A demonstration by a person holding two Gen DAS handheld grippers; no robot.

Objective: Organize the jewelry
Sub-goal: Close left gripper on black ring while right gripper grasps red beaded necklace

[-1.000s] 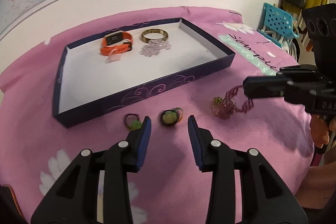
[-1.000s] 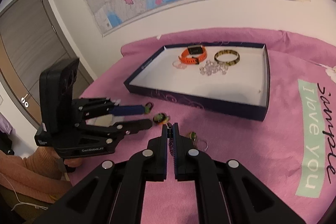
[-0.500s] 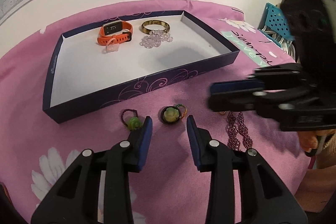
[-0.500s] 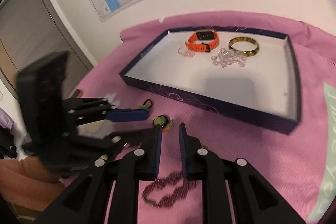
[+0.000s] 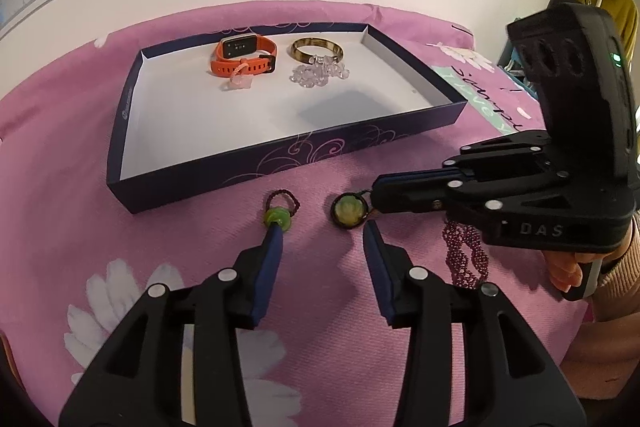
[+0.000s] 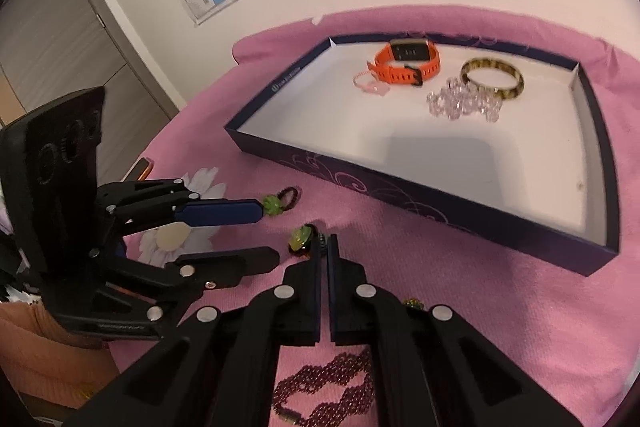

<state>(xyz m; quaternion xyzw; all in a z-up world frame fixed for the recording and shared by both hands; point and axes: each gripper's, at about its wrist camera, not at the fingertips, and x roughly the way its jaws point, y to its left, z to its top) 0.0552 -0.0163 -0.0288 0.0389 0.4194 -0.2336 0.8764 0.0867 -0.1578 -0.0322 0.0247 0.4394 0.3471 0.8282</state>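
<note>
green pendant (image 5: pixel 347 211) ahead of left jaws, opening

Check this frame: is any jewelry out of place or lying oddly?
Yes. Three pieces lie on the pink cloth outside the box: a green-bead ring, a round green pendant, and a dark red beaded bracelet, twisted under the right gripper. The watch, bangle and clear beads are inside.

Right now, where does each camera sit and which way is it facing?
Left wrist: on the left gripper, jaws opening, looking down at the pink cloth and tray; a hand shows.
Right wrist: on the shut right gripper, facing the tray; an orange sleeve shows.
Shared: tray, orange watch, each other's gripper.
</note>
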